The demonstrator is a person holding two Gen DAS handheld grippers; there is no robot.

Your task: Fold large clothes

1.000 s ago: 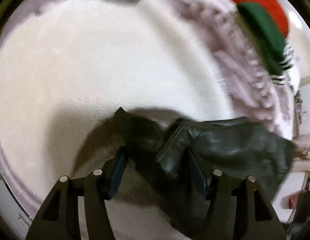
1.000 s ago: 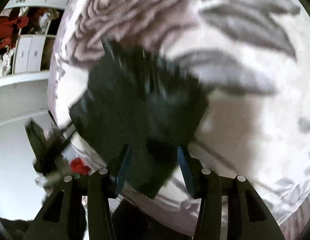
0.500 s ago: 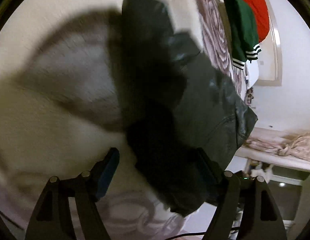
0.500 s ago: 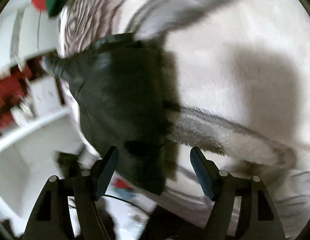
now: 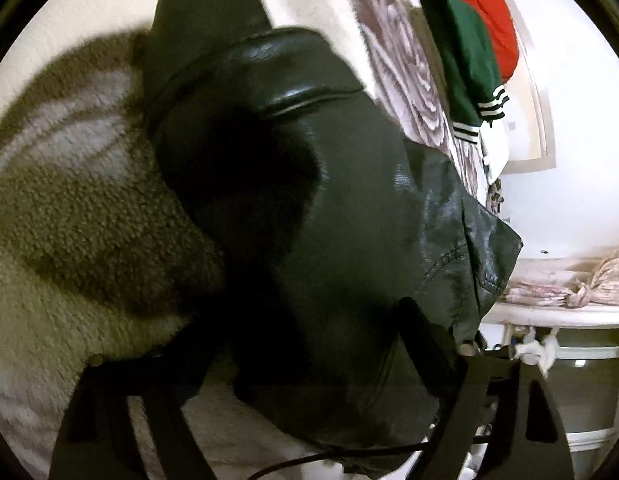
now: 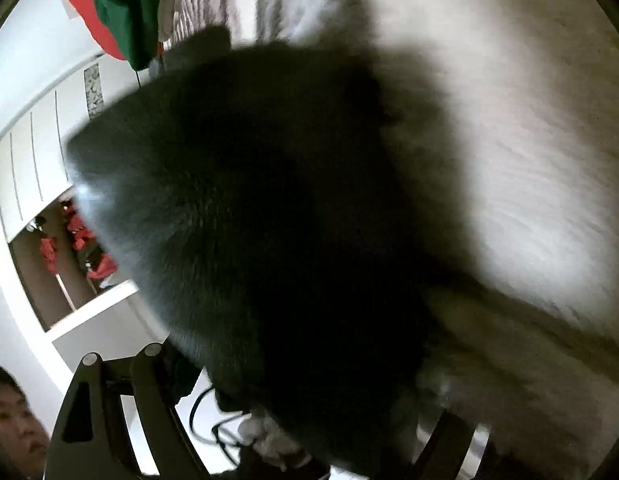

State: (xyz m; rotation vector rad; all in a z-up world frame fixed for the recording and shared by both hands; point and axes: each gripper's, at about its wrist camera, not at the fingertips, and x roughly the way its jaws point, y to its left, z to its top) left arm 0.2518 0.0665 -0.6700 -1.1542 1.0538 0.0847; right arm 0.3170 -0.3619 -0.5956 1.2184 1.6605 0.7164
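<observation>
A folded black leather jacket (image 5: 329, 208) lies on a fluffy cream blanket (image 5: 77, 240) on the bed. In the left wrist view my left gripper (image 5: 305, 344) is open, its fingers on either side of the near end of the jacket. In the right wrist view the same jacket (image 6: 269, 220) fills the middle, dark and blurred. My right gripper (image 6: 309, 412) is open, its fingers spread wide to either side of the jacket's near edge. The fingertips of both grippers are partly hidden by the jacket.
A red garment (image 5: 481, 4) and a green one with white stripes (image 5: 457, 56) lie at the far end of the bed; they also show in the right wrist view (image 6: 121, 12). White furniture (image 5: 557, 320) stands beside the bed. A person's face (image 6: 13, 428) is at lower left.
Both grippers have swung round and moved closer to the jacket, which now fills both views. Both jaws opened wider over the last second.
</observation>
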